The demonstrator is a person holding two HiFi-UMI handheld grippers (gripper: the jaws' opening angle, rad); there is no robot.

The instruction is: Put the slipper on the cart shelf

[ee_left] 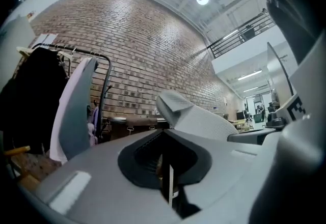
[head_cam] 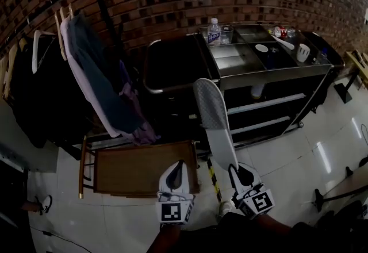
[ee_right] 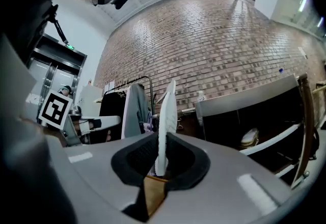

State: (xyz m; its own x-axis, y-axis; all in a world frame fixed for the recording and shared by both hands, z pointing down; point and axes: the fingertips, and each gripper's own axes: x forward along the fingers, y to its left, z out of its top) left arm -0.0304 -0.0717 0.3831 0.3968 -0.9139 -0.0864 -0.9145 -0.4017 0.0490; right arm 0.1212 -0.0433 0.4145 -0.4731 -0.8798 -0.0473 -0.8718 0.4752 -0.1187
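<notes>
A long grey-white slipper (head_cam: 214,122) sticks up and away from my right gripper (head_cam: 237,172), which is shut on its near end. Seen edge-on in the right gripper view, the slipper (ee_right: 166,116) stands between the jaws of my right gripper (ee_right: 160,164). The dark metal cart (head_cam: 276,71) stands ahead to the right, its pale shelves (head_cam: 270,102) open toward me. A second light slipper (ee_right: 250,137) lies on a cart shelf. My left gripper (head_cam: 177,174) hangs beside the right one, shut and empty; from my left gripper (ee_left: 165,177) the held slipper (ee_left: 198,118) shows just ahead.
A clothes rack (head_cam: 86,68) with hanging garments stands at the left. A low wooden trolley (head_cam: 141,168) sits just in front of the grippers. On the cart top are a water bottle (head_cam: 214,30), a white cup (head_cam: 303,52) and small items. A brick wall runs behind.
</notes>
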